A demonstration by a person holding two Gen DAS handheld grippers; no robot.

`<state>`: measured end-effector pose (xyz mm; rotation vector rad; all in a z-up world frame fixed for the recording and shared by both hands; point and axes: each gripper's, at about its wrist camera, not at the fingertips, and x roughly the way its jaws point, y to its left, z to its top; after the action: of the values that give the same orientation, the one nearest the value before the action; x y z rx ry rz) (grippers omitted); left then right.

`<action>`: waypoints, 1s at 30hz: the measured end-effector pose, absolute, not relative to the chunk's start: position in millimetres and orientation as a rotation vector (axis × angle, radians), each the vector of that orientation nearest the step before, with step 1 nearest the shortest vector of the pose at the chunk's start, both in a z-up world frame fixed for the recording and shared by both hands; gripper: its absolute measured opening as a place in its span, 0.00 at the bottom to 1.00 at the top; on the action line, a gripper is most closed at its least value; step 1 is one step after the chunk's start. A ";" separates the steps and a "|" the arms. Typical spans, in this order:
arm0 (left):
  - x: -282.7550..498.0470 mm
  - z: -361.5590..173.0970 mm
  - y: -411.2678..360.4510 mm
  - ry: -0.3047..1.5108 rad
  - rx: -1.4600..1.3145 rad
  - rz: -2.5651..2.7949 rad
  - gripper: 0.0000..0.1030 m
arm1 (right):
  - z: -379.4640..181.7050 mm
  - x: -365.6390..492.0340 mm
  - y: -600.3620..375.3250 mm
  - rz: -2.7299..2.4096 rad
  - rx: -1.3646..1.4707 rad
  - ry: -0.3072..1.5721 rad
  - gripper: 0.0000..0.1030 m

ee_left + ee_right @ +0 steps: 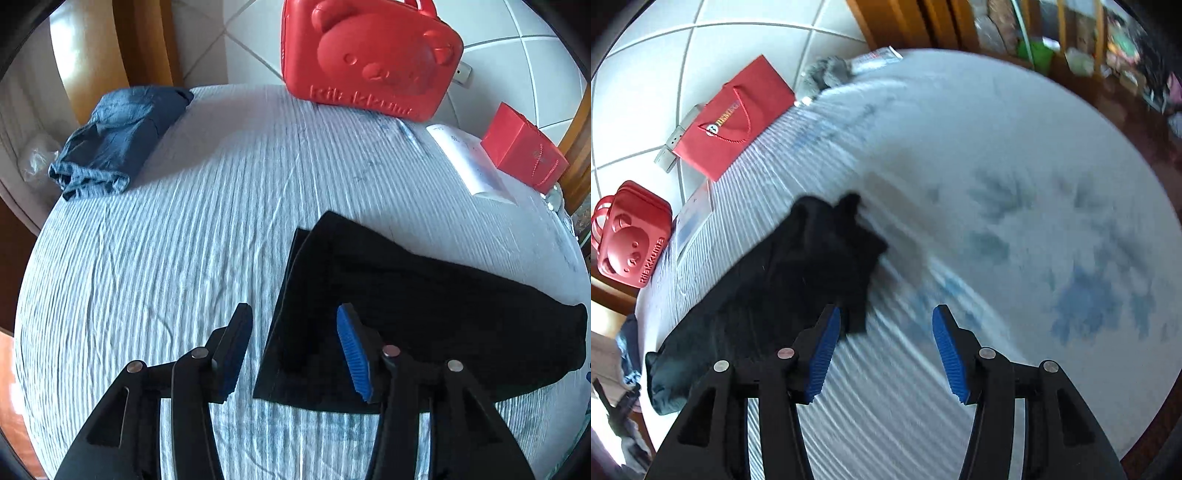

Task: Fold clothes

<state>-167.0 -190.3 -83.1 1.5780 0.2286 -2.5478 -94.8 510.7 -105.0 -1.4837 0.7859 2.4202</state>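
Both tongs, left tongs [295,350] and right tongs [884,349], gape empty; the black garment [424,306] lies folded at lower right on the worktop [184,229], looks soft and limp, best pinched at a corner

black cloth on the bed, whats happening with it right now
A person with a two-finger tool in each hand is folding clothes on a striped bedsheet. The black garment lies folded on the sheet, and neither tool holds it: the left tool hangs open over its near corner, and the right tool is open over bare sheet beside it. A folded blue garment already sits at the far edge, near a red bear-face case and a red gift bag.
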 end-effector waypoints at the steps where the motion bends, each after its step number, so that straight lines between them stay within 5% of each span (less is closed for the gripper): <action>1: -164.0 -89.2 -190.3 0.222 1.592 -2.531 0.47 | -108.5 -89.0 509.6 2.418 -1.480 0.810 0.50; 17: -137.9 -112.5 -180.2 0.302 1.637 -2.463 0.47 | -138.0 -131.0 473.0 2.465 -1.500 0.908 0.56; 19: -138.7 -120.0 -181.0 0.328 1.643 -2.442 0.47 | -137.7 -137.2 464.6 2.496 -1.492 0.809 0.43; 20: -140.1 -121.7 -180.5 0.338 1.634 -2.453 0.47 | -137.8 -141.5 459.0 2.517 -1.506 0.760 0.24; 21: -141.9 -121.8 -179.5 0.329 1.622 -2.465 0.45 | -136.7 -144.8 452.3 2.531 -1.505 0.705 0.23; 24: -148.6 -121.8 -180.1 0.311 1.641 -2.480 0.08 | -121.4 -147.3 435.8 2.572 -1.447 0.580 0.18; 30: -155.6 -112.8 -182.4 0.258 1.701 -2.548 0.07 | -41.8 -131.0 358.7 2.886 -1.189 0.107 0.17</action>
<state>-155.6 -182.4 -112.8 1.7015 0.2576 -2.5479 -131.0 358.7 -41.8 -1.1894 0.1068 2.8864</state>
